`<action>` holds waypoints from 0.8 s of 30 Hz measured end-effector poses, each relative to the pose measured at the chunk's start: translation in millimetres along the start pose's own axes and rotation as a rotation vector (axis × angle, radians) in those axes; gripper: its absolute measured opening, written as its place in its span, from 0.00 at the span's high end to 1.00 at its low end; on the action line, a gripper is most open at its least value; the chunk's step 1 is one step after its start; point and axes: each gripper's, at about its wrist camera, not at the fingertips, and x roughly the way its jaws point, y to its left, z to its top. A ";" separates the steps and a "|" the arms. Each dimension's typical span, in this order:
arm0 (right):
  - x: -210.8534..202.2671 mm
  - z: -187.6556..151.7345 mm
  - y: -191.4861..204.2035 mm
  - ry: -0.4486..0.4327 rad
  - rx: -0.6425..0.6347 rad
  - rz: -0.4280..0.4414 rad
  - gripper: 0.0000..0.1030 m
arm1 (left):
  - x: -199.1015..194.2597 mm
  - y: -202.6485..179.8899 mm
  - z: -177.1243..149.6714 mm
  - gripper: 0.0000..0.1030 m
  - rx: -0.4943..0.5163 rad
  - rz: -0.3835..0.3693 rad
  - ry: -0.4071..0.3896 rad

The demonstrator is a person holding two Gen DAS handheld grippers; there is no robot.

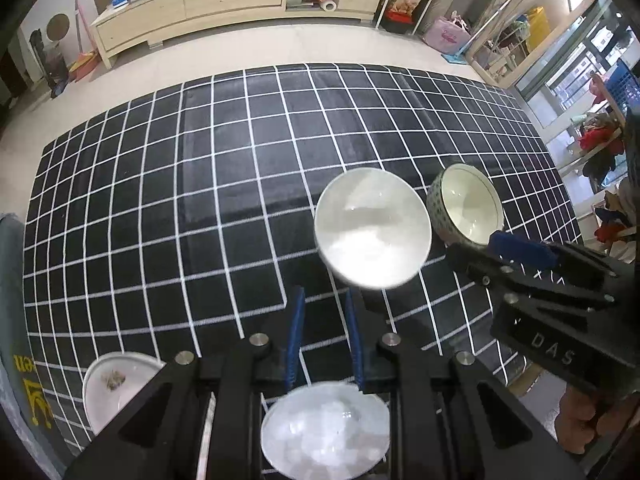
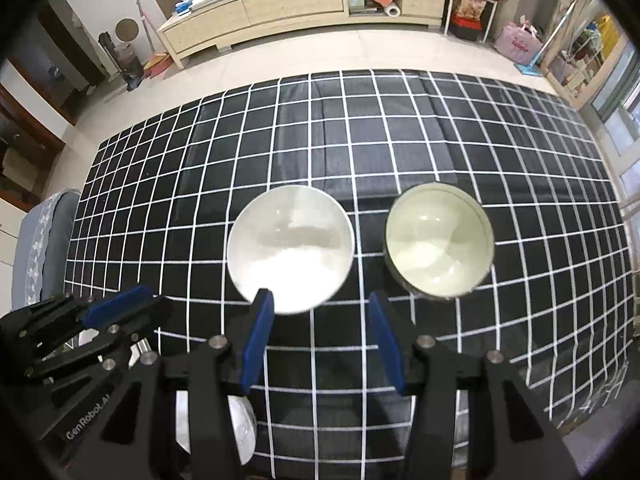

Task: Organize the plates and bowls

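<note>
- The left gripper [image 1: 324,308] hangs steeply over the desk [image 1: 160,200], its blue pads drawn close with a narrow gap and nothing between them.
- The right gripper [image 2: 320,312] has its pads well apart and empty; its own view looks down between the white bowl [image 2: 291,249] and the patterned bowl [image 2: 439,239].
- Those two bowls stand upright, side by side near the middle of the black checked cloth, close but apparently not touching.
- Nearer the person, under the left gripper, lies a white dish [image 1: 325,430], and to its left a white plate [image 1: 116,388] with some crumbs or a small mark on it.
- Judged from this, the sorting is barely under way: bowls and plates sit apart, nothing nested.
- To do the next grasp well, the right gripper should probably come down over one bowl's near rim, one pad inside and one outside, then close firmly; glazed rims are slippery and a shallow bite may let the bowl tip.
- The two grippers work close together, so the left one should keep out of the right one's path.
- Around the desk: a pale low cabinet [image 2: 256,12] on the far wall, shelves of clutter, and a pink bag [image 2: 518,42]; none of it is in the way.
</note>
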 end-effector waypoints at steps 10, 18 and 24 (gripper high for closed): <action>29.6 21.7 -9.7 0.030 0.011 0.047 0.50 | 39.1 13.2 24.7 0.82 -0.019 -0.022 0.040; 56.5 32.3 -14.8 0.079 0.032 0.027 0.57 | 58.4 15.3 36.5 0.82 -0.017 -0.039 0.063; 70.2 32.5 -7.4 0.102 0.020 -0.034 0.70 | 68.3 7.0 42.7 0.86 0.011 -0.021 0.066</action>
